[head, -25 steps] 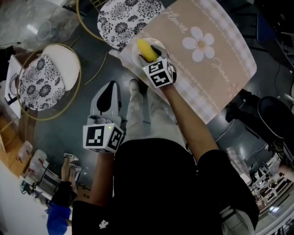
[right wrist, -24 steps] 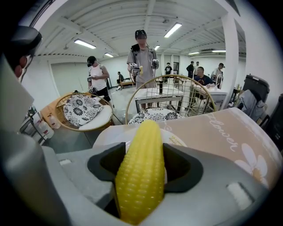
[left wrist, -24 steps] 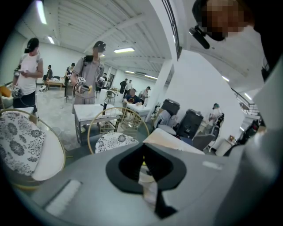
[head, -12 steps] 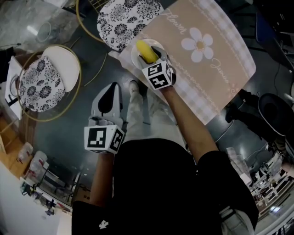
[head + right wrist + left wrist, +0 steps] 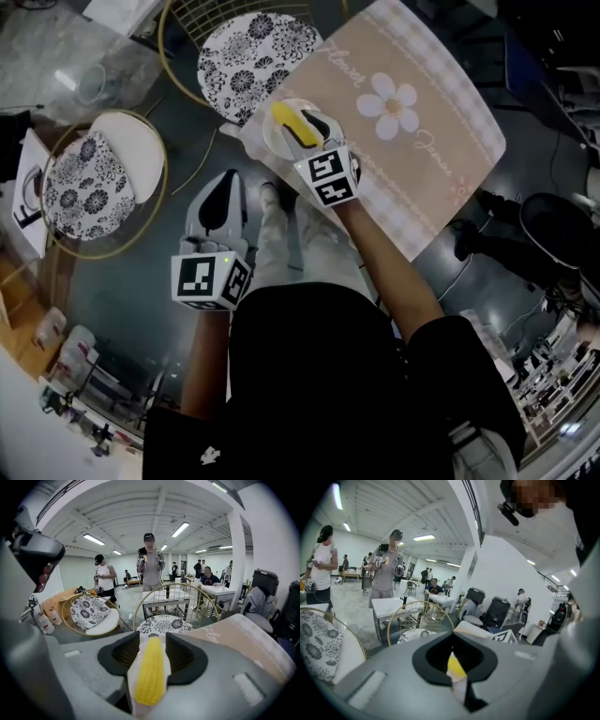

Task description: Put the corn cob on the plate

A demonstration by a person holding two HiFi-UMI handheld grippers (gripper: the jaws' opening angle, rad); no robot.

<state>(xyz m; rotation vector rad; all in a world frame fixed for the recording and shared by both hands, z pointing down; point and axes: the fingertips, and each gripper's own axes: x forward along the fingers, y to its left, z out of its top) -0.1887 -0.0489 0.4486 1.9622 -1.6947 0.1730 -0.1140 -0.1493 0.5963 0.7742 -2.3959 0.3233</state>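
The yellow corn cob (image 5: 289, 125) lies on a small white plate (image 5: 269, 141) at the near corner of the table. My right gripper (image 5: 316, 124) hovers just right of the cob and slightly above it. In the right gripper view the corn cob (image 5: 151, 672) shows in the gap between the jaws, with the white plate (image 5: 132, 679) visible on both sides of it, so the pads do not press on it. The right gripper (image 5: 153, 640) is open, and its jaws have just been closing. My left gripper (image 5: 225, 185) hangs over the floor, off the table, shut and empty; its own view shows the left gripper (image 5: 452, 637) pointing at the corn cob (image 5: 454, 664).
A beige daisy-print cloth (image 5: 394, 103) covers the table. Two round gold-framed chairs with floral cushions stand close by, one chair (image 5: 248, 47) beyond the plate and the other chair (image 5: 84, 178) at the left. The person's legs are below the table corner. Other people stand far off.
The right gripper has lifted and drawn back a little from the plate, its jaws narrower. The corn cob stays on the plate. The left gripper has kept still.
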